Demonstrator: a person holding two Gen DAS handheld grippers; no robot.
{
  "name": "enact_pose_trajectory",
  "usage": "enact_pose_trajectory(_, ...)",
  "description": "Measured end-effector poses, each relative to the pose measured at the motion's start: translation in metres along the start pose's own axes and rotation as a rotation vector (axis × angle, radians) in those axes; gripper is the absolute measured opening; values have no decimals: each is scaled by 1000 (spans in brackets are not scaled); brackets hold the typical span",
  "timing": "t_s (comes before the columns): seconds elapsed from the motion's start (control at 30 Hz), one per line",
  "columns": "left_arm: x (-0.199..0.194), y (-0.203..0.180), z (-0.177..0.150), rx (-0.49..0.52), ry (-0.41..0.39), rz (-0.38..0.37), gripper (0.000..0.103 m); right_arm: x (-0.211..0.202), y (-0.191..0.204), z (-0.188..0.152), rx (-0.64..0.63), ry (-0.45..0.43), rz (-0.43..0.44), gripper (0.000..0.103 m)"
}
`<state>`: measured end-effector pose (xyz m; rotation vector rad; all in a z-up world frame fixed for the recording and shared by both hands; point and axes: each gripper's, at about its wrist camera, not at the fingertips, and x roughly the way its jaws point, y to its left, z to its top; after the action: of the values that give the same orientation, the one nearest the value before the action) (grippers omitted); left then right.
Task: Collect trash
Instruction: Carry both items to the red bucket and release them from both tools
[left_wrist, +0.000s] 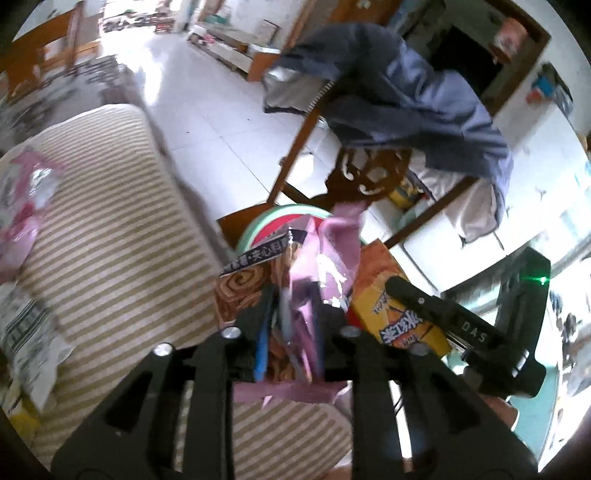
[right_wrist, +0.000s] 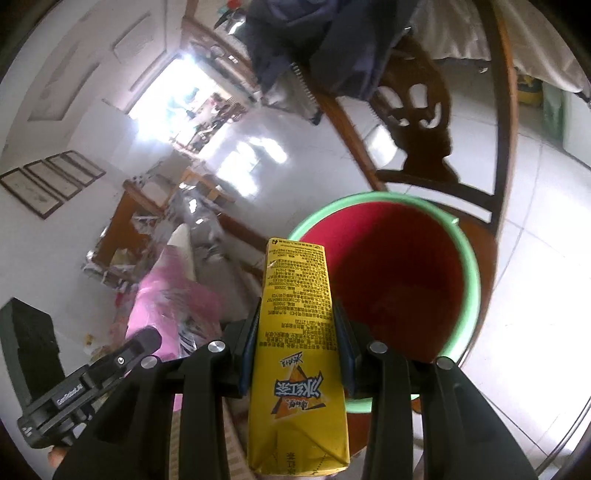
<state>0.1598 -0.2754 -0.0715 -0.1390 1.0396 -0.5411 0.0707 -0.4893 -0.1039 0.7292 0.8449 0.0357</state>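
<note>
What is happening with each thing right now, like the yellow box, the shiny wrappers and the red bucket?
Yellow drink carton: clamped between the right gripper fingers, held above the bucket.
Snack wrappers: pinched in the left gripper, crumpled.
Red bucket: upright on the wooden chair, looks empty inside.
Blue jacket: draped over the chair back.

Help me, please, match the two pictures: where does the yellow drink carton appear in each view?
Left wrist view: the yellow drink carton sits right of centre, low, beside the wrappers in the left gripper.
Right wrist view: it fills the lower centre, clamped between the jaws of the right gripper.
Shared landmark: the green-rimmed red bucket just beyond the carton.
</note>
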Motion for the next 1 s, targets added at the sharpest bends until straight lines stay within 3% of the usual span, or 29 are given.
enact_pose_trajectory(0.07,2,-5,-1,7,-1,-11,62,-2,-7,1,11,-20,-22,35)
enact_pose_trajectory(0.17,1,-9,-5,12,-14,-17,63,-1,-16,2,29,-31,-37,35)
enact_pose_trajectory(0.37,-34,0,-10,-26,-152,64,67,10,-16,4,12,-32,-59,35)
enact_pose_trajectory(0.57,-64,15,-20,-79,-215,115,70,27,-13,8,-27,-12,-93,35)
enact_pose_trajectory(0.73,-78,18,-28,-64,-241,146,72,41,-15,9,-28,8,-121,37)
enact_pose_trajectory(0.83,-80,18,-34,-31,-240,176,73,37,-16,9,-21,-9,-136,53)
enact_pose_trajectory(1.0,-81,21,-44,-23,-226,187,73,23,-14,8,-19,-17,-141,54)
